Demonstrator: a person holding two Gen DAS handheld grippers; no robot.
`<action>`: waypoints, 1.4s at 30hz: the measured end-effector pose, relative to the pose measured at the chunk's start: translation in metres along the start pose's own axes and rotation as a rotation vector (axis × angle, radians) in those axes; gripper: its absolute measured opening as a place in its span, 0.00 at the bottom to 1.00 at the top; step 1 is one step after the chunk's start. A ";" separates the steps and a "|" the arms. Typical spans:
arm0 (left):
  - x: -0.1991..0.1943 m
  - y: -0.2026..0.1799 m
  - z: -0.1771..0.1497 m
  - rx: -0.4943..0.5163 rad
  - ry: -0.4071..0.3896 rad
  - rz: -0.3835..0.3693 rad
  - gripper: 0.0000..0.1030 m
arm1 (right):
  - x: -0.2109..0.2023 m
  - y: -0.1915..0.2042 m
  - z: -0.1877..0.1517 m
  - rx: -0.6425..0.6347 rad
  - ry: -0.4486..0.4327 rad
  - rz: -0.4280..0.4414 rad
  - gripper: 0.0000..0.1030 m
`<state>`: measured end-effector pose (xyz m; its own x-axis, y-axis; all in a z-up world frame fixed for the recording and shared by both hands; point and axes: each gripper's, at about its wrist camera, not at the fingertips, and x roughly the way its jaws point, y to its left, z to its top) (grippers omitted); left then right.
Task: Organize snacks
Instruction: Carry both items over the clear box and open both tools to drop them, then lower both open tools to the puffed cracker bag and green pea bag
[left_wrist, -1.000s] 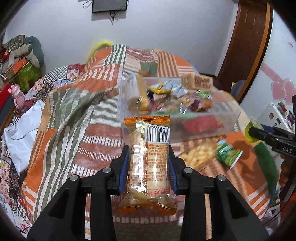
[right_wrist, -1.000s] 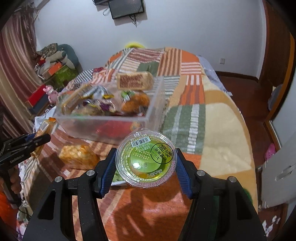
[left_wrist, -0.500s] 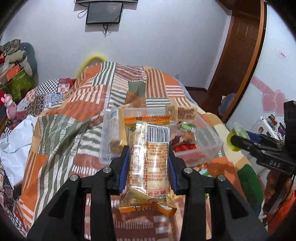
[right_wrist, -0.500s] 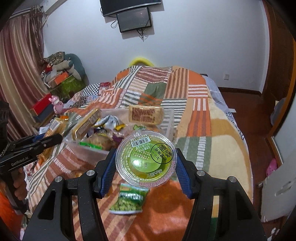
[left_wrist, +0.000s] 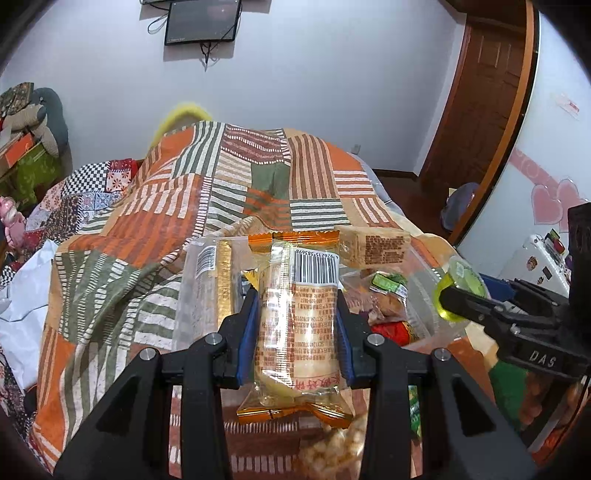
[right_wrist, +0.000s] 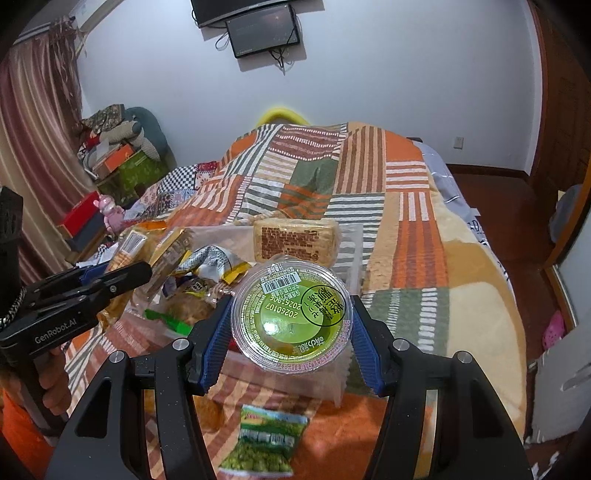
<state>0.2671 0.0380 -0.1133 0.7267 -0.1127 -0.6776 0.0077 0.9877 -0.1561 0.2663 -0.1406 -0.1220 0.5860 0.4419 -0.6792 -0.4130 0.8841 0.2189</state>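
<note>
Bedroom with a patchwork quilt (left_wrist: 155, 206) over the bed, white wall behind, dark screen (left_wrist: 201, 20) mounted high.

Left wrist view: left gripper (left_wrist: 295, 325) clamped on a clear orange-edged snack packet (left_wrist: 297, 325), held upright, barcode at top, in front of a clear plastic bin (left_wrist: 192, 295) of mixed snacks on the quilt; a wrapped cake bar (left_wrist: 375, 245) lying across the bin's far rim; at right, right gripper (left_wrist: 458, 295) pinching a green jelly cup (left_wrist: 461, 284) near the bin.
Right wrist view: right gripper (right_wrist: 290, 325) closed on the jelly cup (right_wrist: 290, 314), lid facing the camera, above the bin's near corner; green pea packet (right_wrist: 266, 439) flat on the quilt below; left gripper (right_wrist: 127, 267) at left beside the bin, snack packet (right_wrist: 127, 247) showing between its fingers.
</note>
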 end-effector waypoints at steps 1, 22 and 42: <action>0.003 0.000 0.001 0.001 0.002 0.002 0.36 | 0.003 0.001 0.001 -0.004 0.005 -0.002 0.55; 0.033 0.010 -0.003 -0.047 0.043 0.025 0.47 | 0.022 0.010 -0.003 -0.074 0.061 -0.036 0.60; -0.036 -0.008 -0.032 -0.012 -0.001 0.029 0.81 | -0.034 0.005 -0.019 -0.074 -0.021 -0.042 0.73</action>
<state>0.2184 0.0308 -0.1107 0.7275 -0.0834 -0.6810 -0.0221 0.9892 -0.1448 0.2313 -0.1538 -0.1111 0.6179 0.4085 -0.6718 -0.4377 0.8885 0.1376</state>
